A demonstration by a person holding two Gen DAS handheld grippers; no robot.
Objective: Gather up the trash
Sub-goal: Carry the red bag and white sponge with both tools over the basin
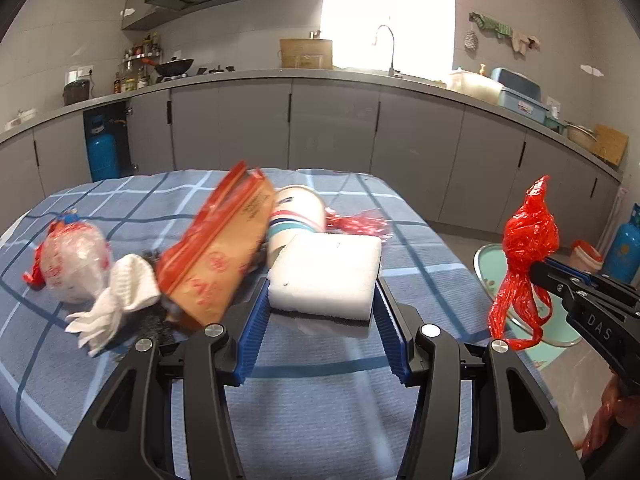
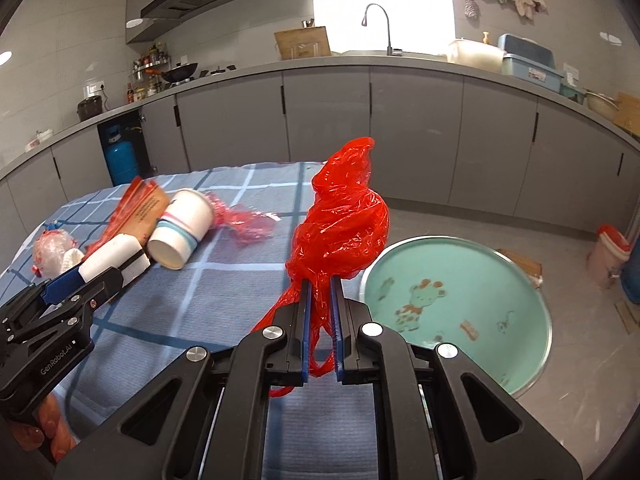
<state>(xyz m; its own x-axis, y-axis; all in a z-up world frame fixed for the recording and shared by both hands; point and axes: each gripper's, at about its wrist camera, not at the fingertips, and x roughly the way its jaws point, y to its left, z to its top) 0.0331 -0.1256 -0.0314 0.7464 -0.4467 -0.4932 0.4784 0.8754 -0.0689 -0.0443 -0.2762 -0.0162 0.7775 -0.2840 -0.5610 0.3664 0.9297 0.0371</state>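
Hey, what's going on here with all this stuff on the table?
A person is clearing trash with two handheld grippers. The right gripper is shut on a red plastic bag, held near a teal basin on the floor. The left gripper clamps a white foam block on the checked tablecloth, beside a paper cup.

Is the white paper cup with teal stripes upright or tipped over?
Tipped over: the white paper cup lies on its side on the blue checked tablecloth, open mouth facing the right wrist camera.
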